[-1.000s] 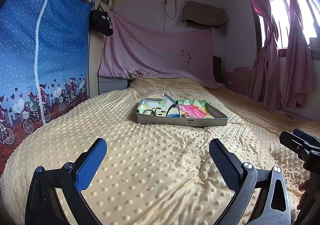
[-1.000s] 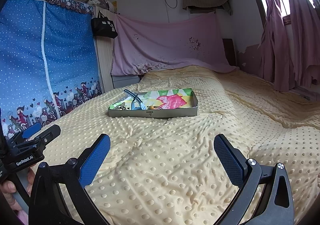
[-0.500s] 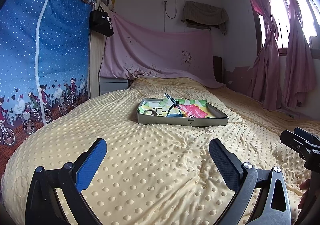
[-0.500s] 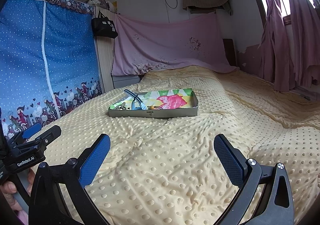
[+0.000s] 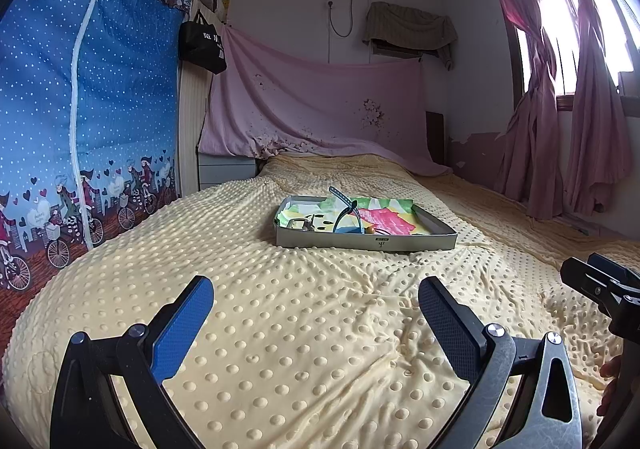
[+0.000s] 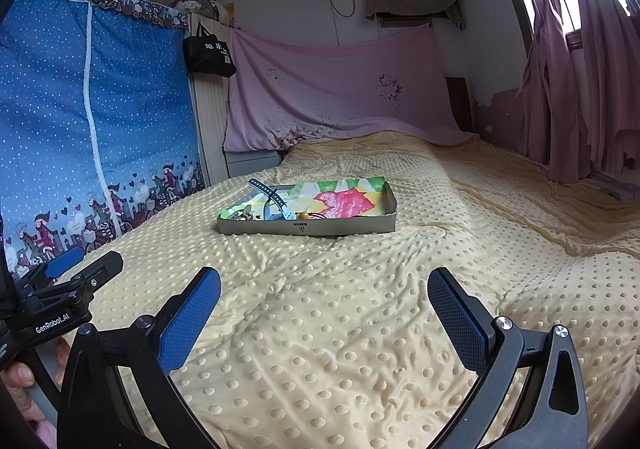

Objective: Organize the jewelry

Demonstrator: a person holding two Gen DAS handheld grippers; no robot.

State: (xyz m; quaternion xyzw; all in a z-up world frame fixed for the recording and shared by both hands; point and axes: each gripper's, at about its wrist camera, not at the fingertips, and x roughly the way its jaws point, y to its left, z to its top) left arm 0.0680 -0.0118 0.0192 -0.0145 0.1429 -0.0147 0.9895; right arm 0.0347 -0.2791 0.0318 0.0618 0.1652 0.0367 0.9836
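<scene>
A shallow grey tray (image 5: 372, 243) (image 6: 320, 228) lined with colourful paper lies in the middle of the bed. Inside it I see a blue perforated strap (image 5: 345, 205) (image 6: 269, 196) arching up, a metal piece (image 5: 299, 224) (image 6: 240, 214) at the left end, and a small wooden bead (image 6: 304, 215). My left gripper (image 5: 316, 297) hovers open over the blanket, well short of the tray. My right gripper (image 6: 324, 287) is open too, equally far back. Nothing sits between either pair of fingers.
A yellow dotted blanket (image 5: 300, 329) covers the bed. A blue fabric wardrobe (image 5: 80, 109) stands on the left, pink curtains (image 5: 560, 129) on the right, a pink sheet (image 5: 320, 109) at the head. A hand (image 6: 20, 377) holds the left gripper's handle.
</scene>
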